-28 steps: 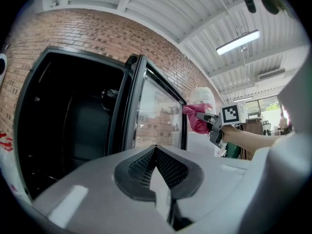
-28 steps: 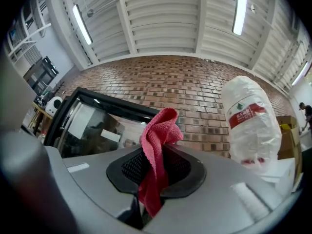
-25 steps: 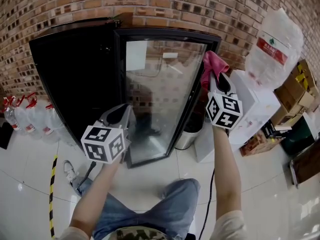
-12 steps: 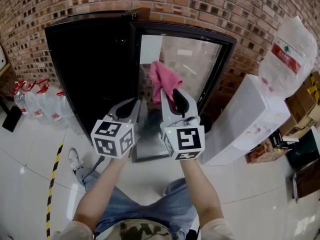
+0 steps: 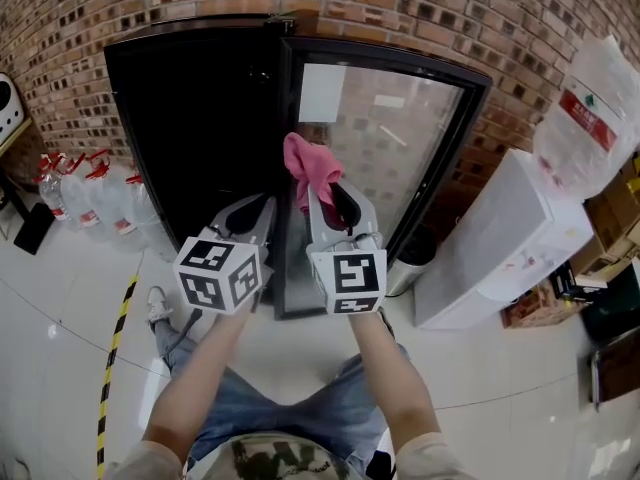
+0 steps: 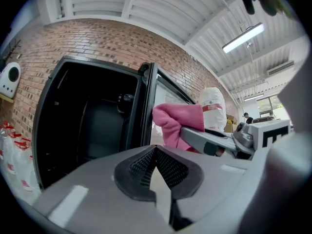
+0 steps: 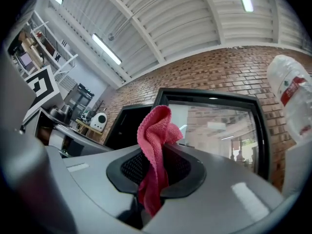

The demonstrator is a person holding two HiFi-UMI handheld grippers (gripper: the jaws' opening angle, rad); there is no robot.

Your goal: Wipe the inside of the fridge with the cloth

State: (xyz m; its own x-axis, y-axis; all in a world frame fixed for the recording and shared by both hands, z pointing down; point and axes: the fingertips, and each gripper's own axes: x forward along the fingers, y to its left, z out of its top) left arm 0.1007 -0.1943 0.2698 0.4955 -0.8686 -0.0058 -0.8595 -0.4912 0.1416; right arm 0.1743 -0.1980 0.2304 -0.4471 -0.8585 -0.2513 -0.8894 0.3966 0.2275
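Note:
A black fridge [image 5: 190, 118] stands open against the brick wall, its inside dark; its glass door [image 5: 380, 148] is swung out to the right. My right gripper [image 5: 322, 190] is shut on a pink cloth [image 5: 308, 168] and holds it up in front of the door's hinge edge. The pink cloth [image 7: 155, 145] sticks up from between the jaws in the right gripper view. My left gripper [image 5: 262, 208] is just left of it, shut with nothing in it. In the left gripper view the cloth [image 6: 175, 126] shows to the right of the fridge opening [image 6: 87, 130].
Several water bottles [image 5: 95, 203] stand on the floor left of the fridge. A white cabinet [image 5: 505, 248] with a large water jug [image 5: 590, 108] is at the right, a bin [image 5: 408, 263] beside it. Cardboard boxes [image 5: 610, 208] sit far right. Yellow-black tape [image 5: 115, 353] marks the floor.
My right gripper has carried the cloth from the door's right edge leftward to the hinge side, next to the left gripper. The view has shifted right, centring the fridge.

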